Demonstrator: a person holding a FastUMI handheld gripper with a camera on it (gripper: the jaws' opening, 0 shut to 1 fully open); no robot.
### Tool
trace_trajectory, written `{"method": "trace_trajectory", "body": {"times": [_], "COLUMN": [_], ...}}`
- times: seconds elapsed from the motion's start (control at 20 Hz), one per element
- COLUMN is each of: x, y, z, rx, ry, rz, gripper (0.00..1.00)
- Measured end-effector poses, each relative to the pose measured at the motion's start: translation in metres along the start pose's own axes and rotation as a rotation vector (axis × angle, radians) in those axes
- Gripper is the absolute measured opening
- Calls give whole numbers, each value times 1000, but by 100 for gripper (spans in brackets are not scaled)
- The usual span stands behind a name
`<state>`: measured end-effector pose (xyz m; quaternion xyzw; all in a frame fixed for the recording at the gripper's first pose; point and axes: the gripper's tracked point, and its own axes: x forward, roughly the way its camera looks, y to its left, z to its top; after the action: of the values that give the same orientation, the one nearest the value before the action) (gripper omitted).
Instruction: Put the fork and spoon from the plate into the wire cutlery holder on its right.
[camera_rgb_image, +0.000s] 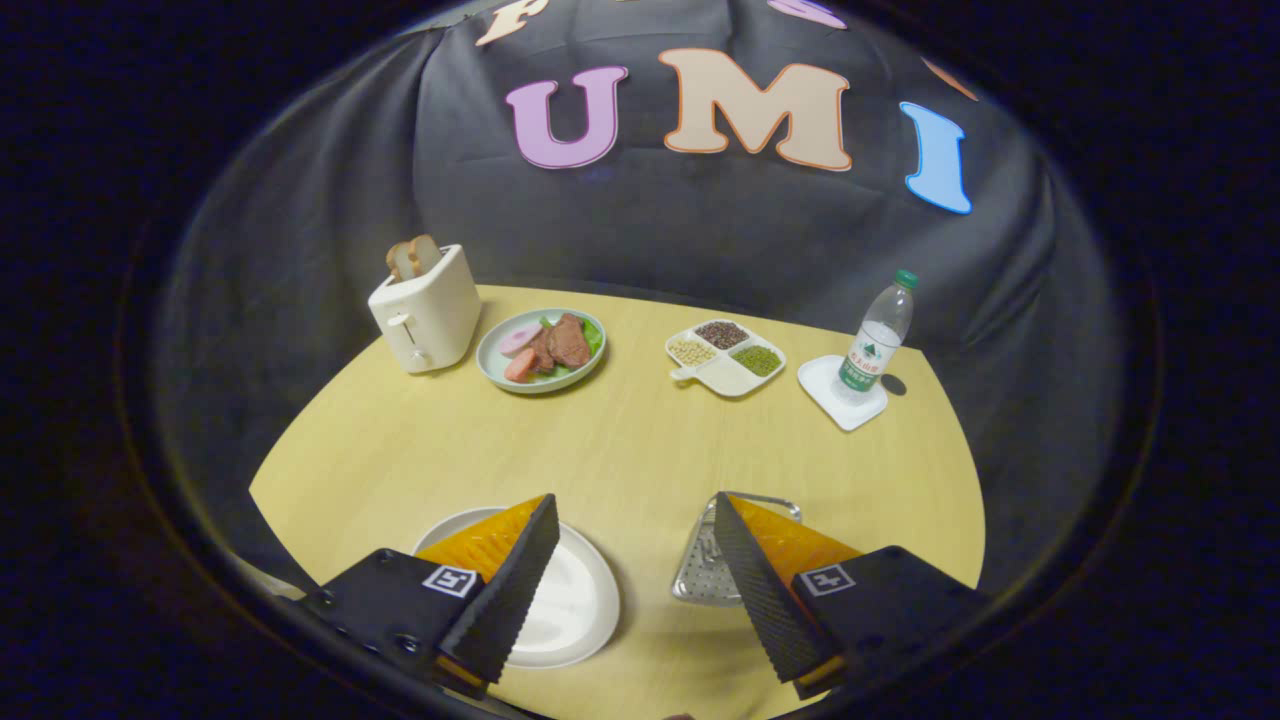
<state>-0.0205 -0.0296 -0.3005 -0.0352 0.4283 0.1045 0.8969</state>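
My gripper (635, 505) is open above the near edge of the yellow table, with bare tabletop between its fingers. A white plate (575, 600) lies under the left finger (515, 590), which hides most of it; the part that shows holds nothing. Under the right finger (760, 590) sits the metal cutlery holder (705, 570), with a perforated base and a wire rim. Only its left part shows. I cannot make out a fork or a spoon on the plate or in the holder.
At the far side of the table (620, 450) stand a cream toaster with bread (425, 310), a plate of meat and vegetables (541, 349), a divided dish of beans and grains (726, 357), and a water bottle (878, 340) on a white coaster (842, 392).
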Motion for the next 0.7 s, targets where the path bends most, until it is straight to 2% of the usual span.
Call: {"method": "trace_trajectory", "body": {"times": [0.3, 0.45, 0.7], "x": [-5, -2, 11], "y": [25, 41, 65], "z": [3, -6, -33], "rx": [3, 36, 18], "ry": [-90, -92, -69], "rz": [5, 11, 23], "gripper": [100, 100, 100]}}
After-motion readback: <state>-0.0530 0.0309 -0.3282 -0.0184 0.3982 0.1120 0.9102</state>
